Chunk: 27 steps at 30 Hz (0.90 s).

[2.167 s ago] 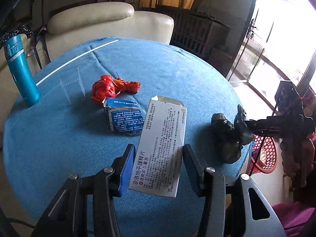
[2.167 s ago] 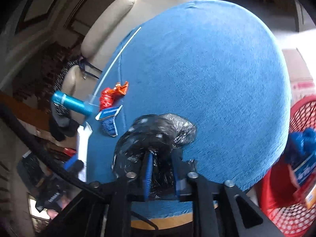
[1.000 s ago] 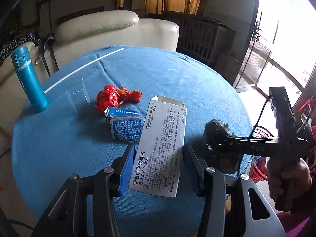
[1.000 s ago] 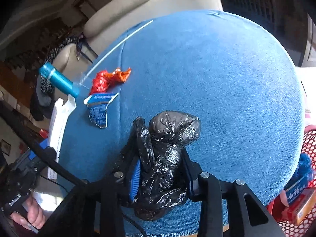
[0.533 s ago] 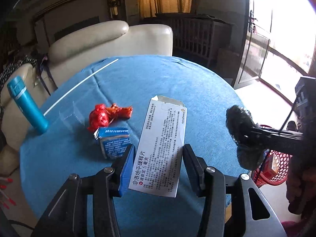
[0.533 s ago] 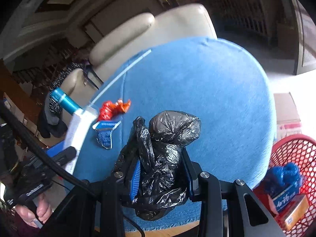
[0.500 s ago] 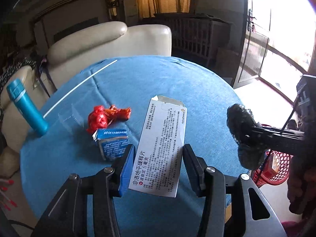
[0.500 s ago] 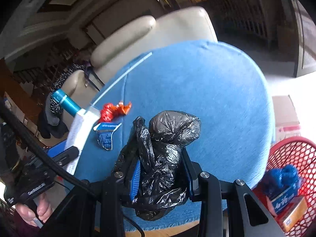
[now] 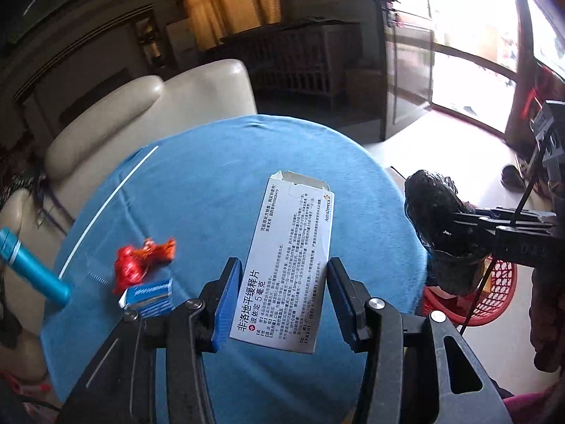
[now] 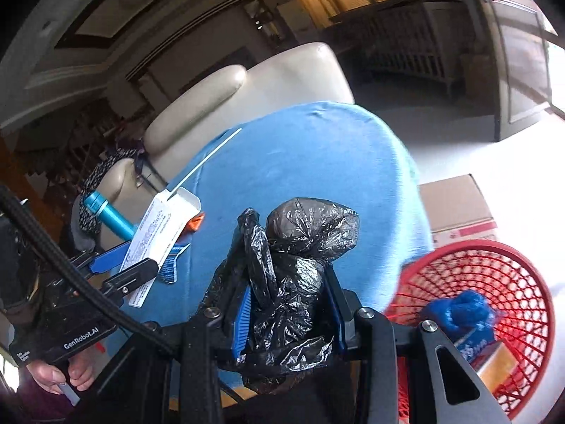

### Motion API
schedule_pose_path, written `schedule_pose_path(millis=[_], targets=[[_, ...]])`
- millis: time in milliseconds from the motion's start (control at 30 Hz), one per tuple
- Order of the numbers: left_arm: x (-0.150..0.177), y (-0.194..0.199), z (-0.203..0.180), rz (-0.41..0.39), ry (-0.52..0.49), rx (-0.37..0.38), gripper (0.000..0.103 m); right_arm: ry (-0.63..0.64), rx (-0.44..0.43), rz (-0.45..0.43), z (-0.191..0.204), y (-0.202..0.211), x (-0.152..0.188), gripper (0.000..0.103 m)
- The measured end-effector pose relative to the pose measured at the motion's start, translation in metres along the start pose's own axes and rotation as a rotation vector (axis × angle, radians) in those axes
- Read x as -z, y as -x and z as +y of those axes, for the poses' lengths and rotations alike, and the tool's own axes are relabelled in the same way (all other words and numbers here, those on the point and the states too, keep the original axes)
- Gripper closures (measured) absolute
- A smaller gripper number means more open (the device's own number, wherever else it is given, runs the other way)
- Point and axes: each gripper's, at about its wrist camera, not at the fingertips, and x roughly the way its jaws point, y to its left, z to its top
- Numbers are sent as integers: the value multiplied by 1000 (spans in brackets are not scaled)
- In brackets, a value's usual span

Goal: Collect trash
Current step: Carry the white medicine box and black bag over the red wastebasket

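Grippers both carry a load above the tabletop [image 9: 219, 183]. The left gripper [image 9: 282, 300] is clamped on a white carton [image 9: 286, 265], one blue pad on each long edge near its lower end, open flap pointing away. The right gripper [image 10: 287, 314] is clamped on a crumpled black bag [image 10: 300, 265], which bulges out above and below the pads.

Handling, as judged from appearance:
- Carton: light, thin card, probably empty. It will be stiff along its length but easy to crush across its width, so a moderate squeeze is enough. The hold near one end leaves most of it free to swing; a grip nearer the middle would be steadier.
- Bag: soft, slick film with little weight. It compresses and can slide out of a loose hold. The bunched waist between the pads looks like the best place to grip; the loose tails offer little purchase.

Further out, a red wrapper [image 9: 141, 261] and a blue packet [image 9: 150, 295] lie on the blue cloth at the left side, just beside each other, with a teal bottle [image 9: 31, 270] further left. A red basket [image 10: 494, 304] sits low off the right edge of the tabletop, already containing blue trash; it is the likely drop point.
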Motion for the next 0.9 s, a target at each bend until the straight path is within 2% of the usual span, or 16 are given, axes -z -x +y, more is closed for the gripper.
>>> schedule_pose_path(millis=[433,900], targets=[[-24,-21,-75,32,-173,95,52,-115,82,-74,-61,44,2,64],[-40,-40,-138,70,-279,179,52,-231,153,-115,-112,74,5,64]])
